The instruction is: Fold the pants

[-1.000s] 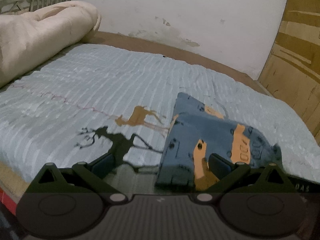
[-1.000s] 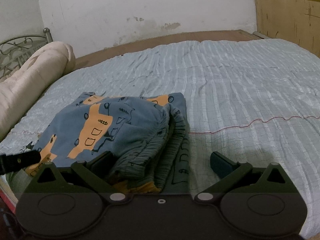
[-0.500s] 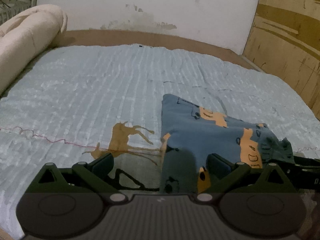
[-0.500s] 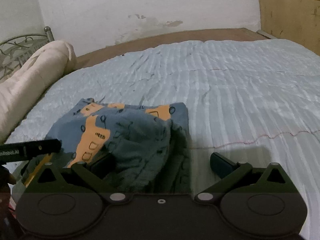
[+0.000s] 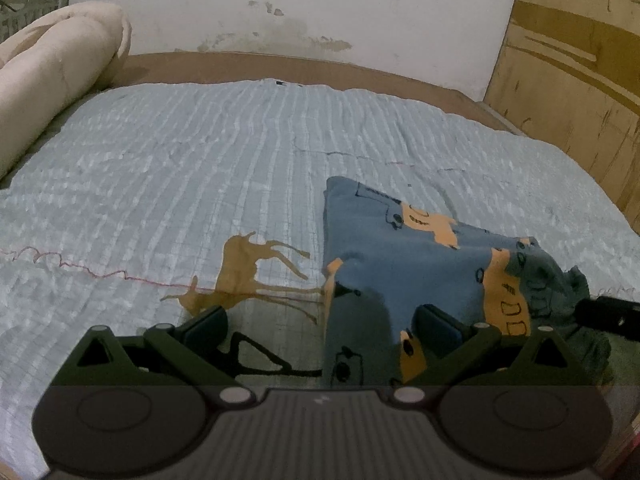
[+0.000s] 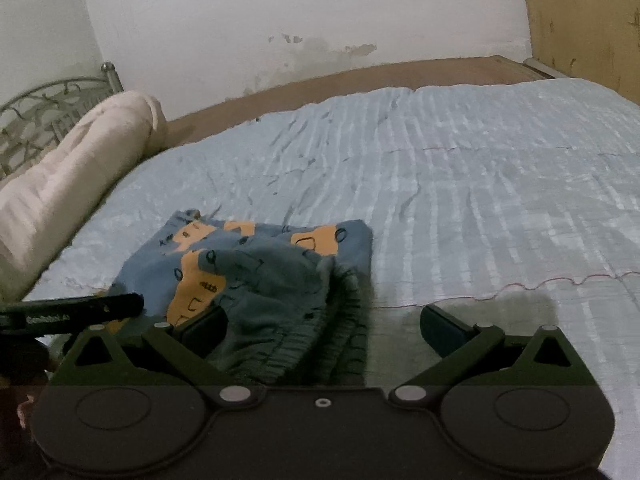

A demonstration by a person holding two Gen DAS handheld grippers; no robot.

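The pants (image 5: pixel 404 256) lie folded in a compact bundle on the bed, on the light blue bedspread (image 5: pixel 180 184), near the front edge. The bundle is nearly square, so a clear long axis cannot be told. In the left wrist view one corner points away toward the far wall. The ribbed waistband (image 6: pixel 320 332) faces the right hand-held gripper (image 6: pixel 324 326).

The fabric is blue with orange vehicle shapes drawn in dark outline. The upper layer is bunched and makes a small hump, so the fold is not flat.

The right wrist view shows the ribbed band and the grey-green inner side of the cloth. The left wrist view shows the flat blue side of the bundle and, beside it on the bedspread, a brown deer print (image 5: pixel 244 276) crossed by a thin red stitch line (image 5: pixel 80 270).

The left hand-held gripper (image 5: pixel 322 326) stands wide, with its right finger over the near edge of the pants and its left finger over the bedspread. The right one is also wide and grips nothing; the waistband lies between its fingers.

A rolled cream blanket (image 6: pixel 72 176) lies at the left side of the bed, before a metal headboard (image 6: pixel 36 116).
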